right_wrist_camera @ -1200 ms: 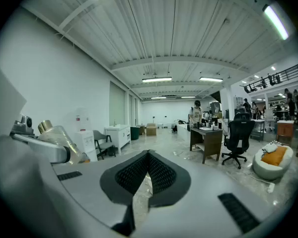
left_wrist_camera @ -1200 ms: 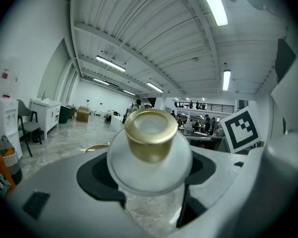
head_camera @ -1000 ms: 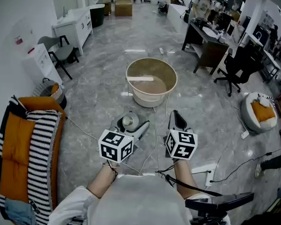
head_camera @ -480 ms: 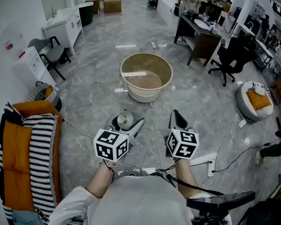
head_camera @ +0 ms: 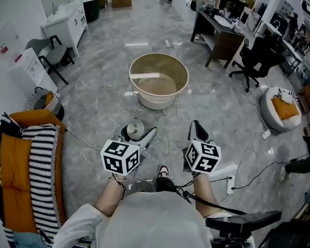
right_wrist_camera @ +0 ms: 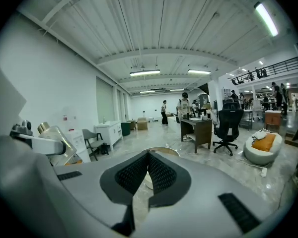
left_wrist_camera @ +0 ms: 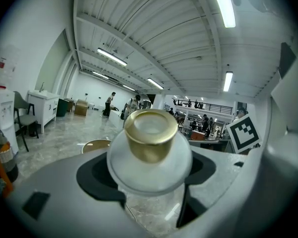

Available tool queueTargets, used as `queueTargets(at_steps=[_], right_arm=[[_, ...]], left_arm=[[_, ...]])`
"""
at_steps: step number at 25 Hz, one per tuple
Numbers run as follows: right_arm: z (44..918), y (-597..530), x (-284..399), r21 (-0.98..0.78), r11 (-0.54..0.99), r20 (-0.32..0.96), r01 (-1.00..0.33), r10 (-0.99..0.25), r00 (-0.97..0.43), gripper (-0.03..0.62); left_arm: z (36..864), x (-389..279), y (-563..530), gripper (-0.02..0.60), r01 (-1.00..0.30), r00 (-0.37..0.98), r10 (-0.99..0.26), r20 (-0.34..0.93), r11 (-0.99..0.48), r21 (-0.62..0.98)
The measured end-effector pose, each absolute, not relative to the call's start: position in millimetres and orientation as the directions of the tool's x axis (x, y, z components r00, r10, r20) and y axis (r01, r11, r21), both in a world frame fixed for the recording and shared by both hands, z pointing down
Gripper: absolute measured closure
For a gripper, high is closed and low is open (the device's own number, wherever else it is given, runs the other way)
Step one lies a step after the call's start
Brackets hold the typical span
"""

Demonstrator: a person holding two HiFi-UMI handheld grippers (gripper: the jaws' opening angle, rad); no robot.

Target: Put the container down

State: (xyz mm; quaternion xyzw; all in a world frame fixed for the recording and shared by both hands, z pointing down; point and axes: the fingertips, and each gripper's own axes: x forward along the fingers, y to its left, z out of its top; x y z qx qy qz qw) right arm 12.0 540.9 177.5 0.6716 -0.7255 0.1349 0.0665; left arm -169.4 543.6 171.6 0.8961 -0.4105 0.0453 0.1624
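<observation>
A: Both busy?
B: No. My left gripper [head_camera: 140, 135] pinches the container [head_camera: 135, 129] over the floor [head_camera: 101, 105], short of the tub [head_camera: 158, 66]; my right gripper [head_camera: 197, 131] is pressed together, empty.
A: Tip?
B: I lower it upright, then let go.

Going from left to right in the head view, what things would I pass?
striped orange cushion → left gripper holding the container → right gripper → round white floor bed
</observation>
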Motion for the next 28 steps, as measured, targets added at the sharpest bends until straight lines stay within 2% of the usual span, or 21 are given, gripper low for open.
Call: queueTargets(at_steps=[16, 28], right_arm=[[169.4, 377.2, 88.5, -0.160, 0.153, 0.246, -0.975, -0.951, -0.189, 0.571], [189.7, 300.1, 145.6, -0.249, 0.189, 0.273, -0.950, -0.928, -0.256, 0.571]], left_arm=[[162.2, -97.9, 406.7, 0.244, -0.806, 0.589, -0.780, 0.212, -0.549, 0.220], [168.4, -51.2, 342.0, 0.244, -0.842, 0.537, -0.805, 0.250, -0.498, 0.205]])
